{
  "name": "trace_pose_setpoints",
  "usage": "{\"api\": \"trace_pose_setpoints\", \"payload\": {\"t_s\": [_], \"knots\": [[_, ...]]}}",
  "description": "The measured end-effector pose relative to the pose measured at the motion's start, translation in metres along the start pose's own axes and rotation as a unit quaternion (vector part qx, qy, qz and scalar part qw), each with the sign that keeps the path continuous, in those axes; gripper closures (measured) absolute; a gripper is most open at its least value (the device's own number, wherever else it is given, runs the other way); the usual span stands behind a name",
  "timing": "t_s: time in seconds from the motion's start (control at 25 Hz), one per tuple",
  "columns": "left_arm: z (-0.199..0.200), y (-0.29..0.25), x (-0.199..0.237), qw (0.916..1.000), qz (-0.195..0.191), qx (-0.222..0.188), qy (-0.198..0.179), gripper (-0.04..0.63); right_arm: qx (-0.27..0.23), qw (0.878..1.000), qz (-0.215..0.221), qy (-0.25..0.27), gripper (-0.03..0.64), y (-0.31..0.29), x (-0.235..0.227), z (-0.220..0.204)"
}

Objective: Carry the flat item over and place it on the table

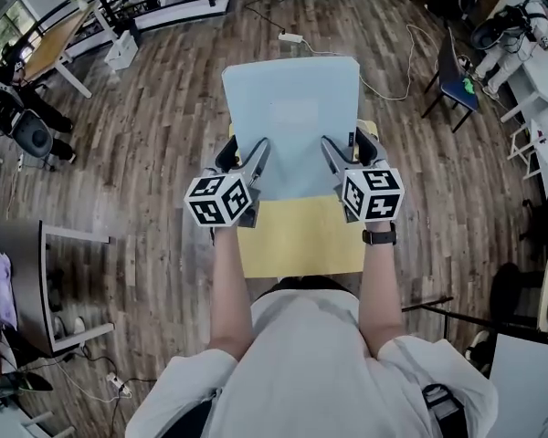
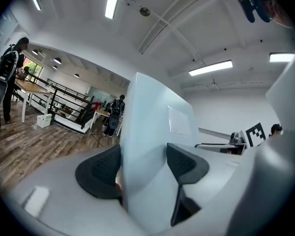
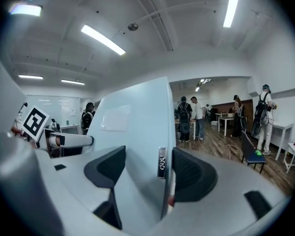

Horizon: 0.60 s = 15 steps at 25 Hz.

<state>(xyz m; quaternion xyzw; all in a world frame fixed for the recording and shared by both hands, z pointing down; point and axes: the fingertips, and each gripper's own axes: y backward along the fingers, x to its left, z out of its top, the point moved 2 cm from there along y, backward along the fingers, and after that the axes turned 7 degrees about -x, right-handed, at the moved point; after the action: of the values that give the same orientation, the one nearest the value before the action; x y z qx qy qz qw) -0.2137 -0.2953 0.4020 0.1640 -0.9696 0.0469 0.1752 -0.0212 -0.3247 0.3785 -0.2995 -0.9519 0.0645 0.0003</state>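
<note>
A pale blue flat panel (image 1: 292, 117) hangs in the air over the wooden floor, held by its near edge. My left gripper (image 1: 245, 156) is shut on its left part and my right gripper (image 1: 349, 153) on its right part. In the left gripper view the panel (image 2: 152, 122) stands between the dark pads (image 2: 101, 171) of the left gripper (image 2: 143, 168). The right gripper view shows the panel (image 3: 132, 122) clamped in the right gripper (image 3: 142, 173), with a small tag (image 3: 162, 162) on its edge. A yellow flat sheet (image 1: 297, 235) lies under the panel's near end.
A power strip with a white cable (image 1: 290, 36) lies on the floor ahead. A blue chair (image 1: 457, 82) and white tables (image 1: 539, 89) stand at the right, a dark desk (image 1: 23, 272) at the left, railings and a table at the far left. People stand in the room (image 3: 189, 117).
</note>
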Motion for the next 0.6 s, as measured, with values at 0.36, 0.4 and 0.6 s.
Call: {"api": "trace_pose_setpoints", "payload": {"t_s": [0.36, 0.4, 0.6], "knots": [[-0.015, -0.017, 0.027, 0.9995, 0.014, 0.027, 0.007, 0.308, 0.024, 1.000, 0.005, -0.019, 0.324, -0.032, -0.005, -0.023], [-0.020, -0.020, 0.029, 0.9993, 0.014, 0.033, 0.009, 0.308, 0.030, 0.999, 0.004, -0.021, 0.324, -0.035, -0.007, -0.028], [-0.051, -0.038, 0.037, 0.9971, 0.020, 0.066, 0.031, 0.308, 0.065, 0.997, -0.002, -0.032, 0.324, -0.044, -0.023, -0.057]]}}
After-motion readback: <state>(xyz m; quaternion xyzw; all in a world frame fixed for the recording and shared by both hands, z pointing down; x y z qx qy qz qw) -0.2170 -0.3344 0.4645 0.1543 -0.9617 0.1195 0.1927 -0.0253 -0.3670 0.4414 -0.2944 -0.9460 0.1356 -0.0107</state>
